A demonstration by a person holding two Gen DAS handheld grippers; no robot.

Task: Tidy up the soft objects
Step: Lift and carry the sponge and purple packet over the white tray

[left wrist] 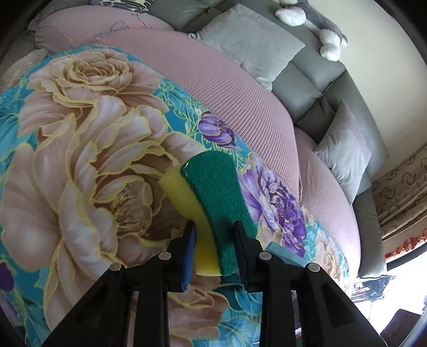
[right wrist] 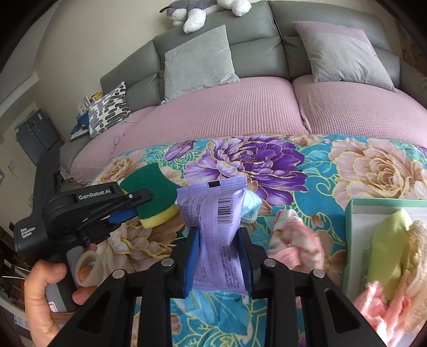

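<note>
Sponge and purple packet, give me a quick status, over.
Left gripper shut on sponge. Right gripper shut on purple packet. Both over the floral blanket. Box at right already holds cloths; nothing blocking.

Left tongs (left wrist: 214, 235) clamped on sponge (left wrist: 213, 205), yellow foam pressed by left pad, green scrub face by right pad; sponge sticking forward past the tips, lifted above floral blanket (left wrist: 80, 149). Big cream roses left of tongs and beneath them, purple blooms just right. Light blue item (left wrist: 283, 252) peeking beside right finger, partly hidden. Pink ribbed sofa cover (left wrist: 240, 101) beyond blanket, ahead of tongs. Grey sofa back (left wrist: 312, 69) farther ahead with two grey cushions (left wrist: 250, 42) leaning on it. Grey-and-white plush toy (left wrist: 315, 24) on top of sofa back, far ahead right. Patterned curtain (left wrist: 400, 192) far right.
</note>
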